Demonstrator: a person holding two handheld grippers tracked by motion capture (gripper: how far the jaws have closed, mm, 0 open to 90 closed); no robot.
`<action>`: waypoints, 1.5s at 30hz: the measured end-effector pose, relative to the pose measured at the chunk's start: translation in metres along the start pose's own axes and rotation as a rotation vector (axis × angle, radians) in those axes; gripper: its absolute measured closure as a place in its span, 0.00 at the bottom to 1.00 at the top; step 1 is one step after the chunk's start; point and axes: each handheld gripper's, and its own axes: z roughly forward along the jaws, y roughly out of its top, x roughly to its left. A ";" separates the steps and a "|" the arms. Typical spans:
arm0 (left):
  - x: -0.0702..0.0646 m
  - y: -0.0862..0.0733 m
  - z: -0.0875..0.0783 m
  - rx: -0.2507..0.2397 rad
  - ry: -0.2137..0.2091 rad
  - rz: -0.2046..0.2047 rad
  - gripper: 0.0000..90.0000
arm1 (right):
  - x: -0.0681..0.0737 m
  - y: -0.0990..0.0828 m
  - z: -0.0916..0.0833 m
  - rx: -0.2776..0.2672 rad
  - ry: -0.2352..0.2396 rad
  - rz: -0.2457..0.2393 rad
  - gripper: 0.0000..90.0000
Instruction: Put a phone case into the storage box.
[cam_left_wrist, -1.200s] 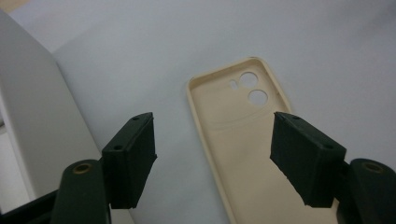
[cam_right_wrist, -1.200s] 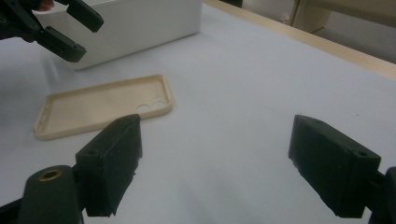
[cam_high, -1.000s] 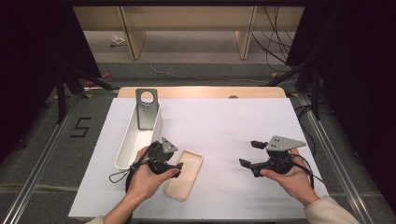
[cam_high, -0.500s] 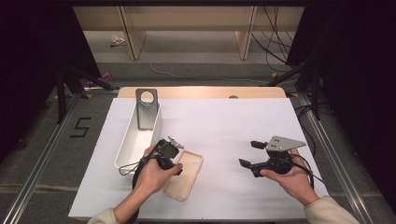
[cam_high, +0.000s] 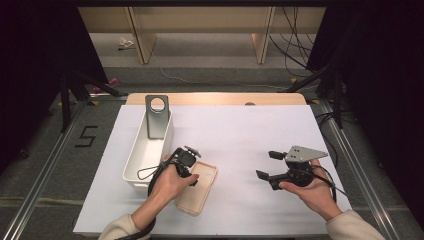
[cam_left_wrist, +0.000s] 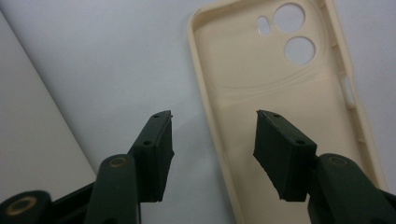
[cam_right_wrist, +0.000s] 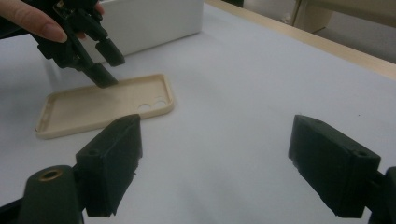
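- Your left tool (cam_left_wrist: 212, 135) hangs low over the beige phone case (cam_high: 196, 187), jaws half parted and just been narrowing, straddling the case's long left wall: one pad outside on the tabletop (cam_high: 240, 135), one inside the shell. Nothing is pinched yet. The wall is thin and soft; in my judgement, if you clamp too near its top edge it may fold and slip out.
- The case lies open side up, flat on the tabletop at about 7 o'clock from the middle, camera holes toward 12 o'clock. A pad that meets the sheet first could push the case sideways instead of gripping it.
- Your right tool (cam_high: 274, 168) waits at 4 o'clock, jaws wide and empty, well apart from the case. Swing it in early and the two tools may collide.
- The white bin (cam_high: 146, 150) stands just beside the case at 10 o'clock. A low lift risks catching its rim.
- The grey metal stand (cam_high: 157, 116) leans in the bin's far end, 11 o'clock; dropping the case there may knock it.
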 end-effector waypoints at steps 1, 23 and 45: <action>0.000 0.000 0.001 0.006 -0.002 -0.007 0.51 | 0.000 0.000 0.000 0.000 0.000 -0.001 0.20; 0.007 0.001 0.008 0.062 -0.046 -0.081 0.59 | 0.000 0.000 0.000 -0.001 0.001 -0.002 0.20; 0.001 -0.022 -0.020 0.083 -0.055 -0.040 0.99 | -0.001 0.000 -0.001 -0.009 0.002 0.005 0.20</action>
